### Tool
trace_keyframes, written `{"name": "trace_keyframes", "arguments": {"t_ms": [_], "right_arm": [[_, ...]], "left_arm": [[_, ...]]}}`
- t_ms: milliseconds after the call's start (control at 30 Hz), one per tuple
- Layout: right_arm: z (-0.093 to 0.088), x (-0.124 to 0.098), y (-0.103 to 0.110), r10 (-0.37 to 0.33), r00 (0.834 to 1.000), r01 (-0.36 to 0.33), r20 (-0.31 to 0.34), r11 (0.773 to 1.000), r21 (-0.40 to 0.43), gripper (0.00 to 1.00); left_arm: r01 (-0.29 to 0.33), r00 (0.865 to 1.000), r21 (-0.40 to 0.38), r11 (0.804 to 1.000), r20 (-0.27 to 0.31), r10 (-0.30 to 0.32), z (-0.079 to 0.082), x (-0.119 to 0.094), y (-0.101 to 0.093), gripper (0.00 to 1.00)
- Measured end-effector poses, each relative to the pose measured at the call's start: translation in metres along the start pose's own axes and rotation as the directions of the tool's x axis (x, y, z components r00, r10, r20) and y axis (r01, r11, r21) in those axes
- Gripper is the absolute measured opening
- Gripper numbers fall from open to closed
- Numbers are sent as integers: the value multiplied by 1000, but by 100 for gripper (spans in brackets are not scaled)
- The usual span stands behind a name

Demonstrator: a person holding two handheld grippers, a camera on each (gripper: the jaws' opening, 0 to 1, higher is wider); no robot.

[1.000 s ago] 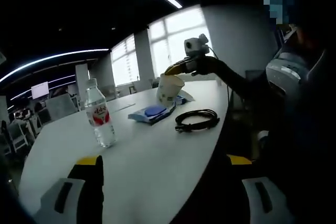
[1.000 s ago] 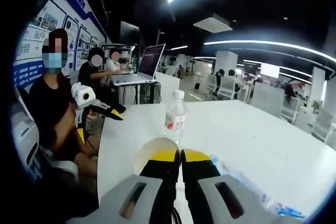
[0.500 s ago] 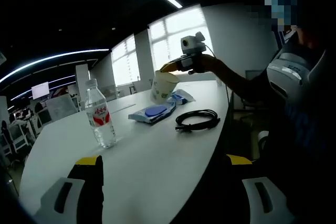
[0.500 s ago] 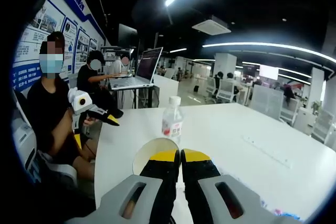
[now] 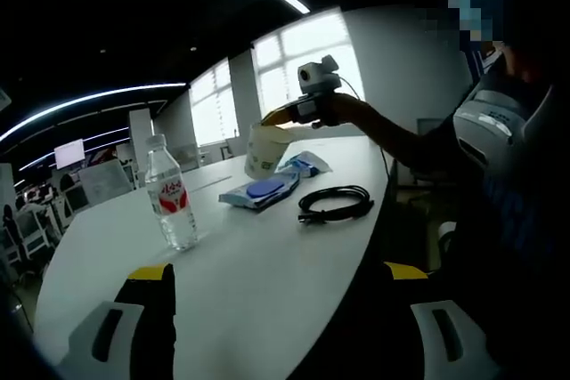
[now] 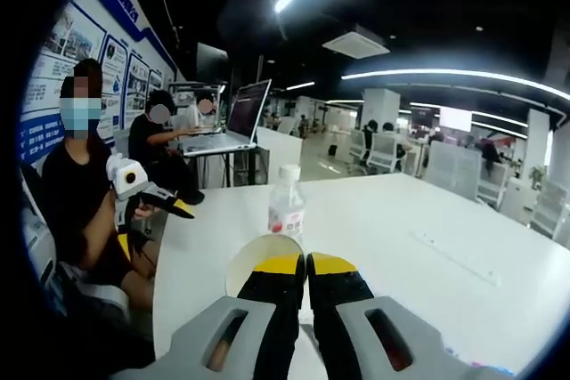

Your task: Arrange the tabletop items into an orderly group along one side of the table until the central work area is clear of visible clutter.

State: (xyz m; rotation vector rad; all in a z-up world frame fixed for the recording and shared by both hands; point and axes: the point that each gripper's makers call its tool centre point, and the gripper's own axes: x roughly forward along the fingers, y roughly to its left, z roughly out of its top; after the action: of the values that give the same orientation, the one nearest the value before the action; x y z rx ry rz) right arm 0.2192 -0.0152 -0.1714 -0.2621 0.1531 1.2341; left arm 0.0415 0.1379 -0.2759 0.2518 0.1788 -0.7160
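Left gripper view: left gripper (image 5: 276, 327) sat low over the near edge of the white table (image 5: 249, 264), jaws spread wide apart with nothing between them. Water bottle (image 5: 169, 193) stood upright on the table ahead, above the left jaw and well clear of it. Farther off lay a blue wipes pack (image 5: 258, 191), and just right of it a coiled black cable (image 5: 334, 204) near the table edge. Right gripper (image 5: 285, 117) came in from the right, held by the person's hand, pinching the rim of a paper cup (image 5: 264, 150) that hung lifted above the far end of the wipes pack.

Right gripper view: right gripper (image 6: 305, 266) had its yellow-tipped jaws pressed together on the near rim of the paper cup (image 6: 254, 257), cup mouth showing just left of the tips. Water bottle (image 6: 286, 205) stood upright on the table (image 6: 427, 246) straight beyond the cup, apart from it. Left gripper (image 6: 165, 202) showed at far left beside the table edge, in front of the seated person (image 6: 80, 193); its jaw state could not be told from here.
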Motion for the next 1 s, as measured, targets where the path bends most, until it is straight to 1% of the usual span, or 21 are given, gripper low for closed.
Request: {"name": "trace_keyframes", "arguments": {"t_ms": [267, 567, 833, 1000], "right_arm": [[0, 16, -1, 10, 1000, -10, -5, 1000, 13, 0], [-1, 26, -8, 6, 1000, -6, -3, 999, 37, 0], [0, 38, -11, 2, 1000, -2, 0, 999, 51, 0], [-6, 45, -17, -6, 1000, 6, -12, 998, 64, 0]], "left_arm": [[3, 1000, 3, 1000, 4, -3, 2, 3, -1, 94], [-5, 1000, 1, 1000, 7, 5, 1, 1, 3, 94], [7, 1000, 2, 1000, 5, -7, 0, 5, 1, 94], [5, 1000, 2, 1000, 7, -5, 0, 3, 2, 94]]}}
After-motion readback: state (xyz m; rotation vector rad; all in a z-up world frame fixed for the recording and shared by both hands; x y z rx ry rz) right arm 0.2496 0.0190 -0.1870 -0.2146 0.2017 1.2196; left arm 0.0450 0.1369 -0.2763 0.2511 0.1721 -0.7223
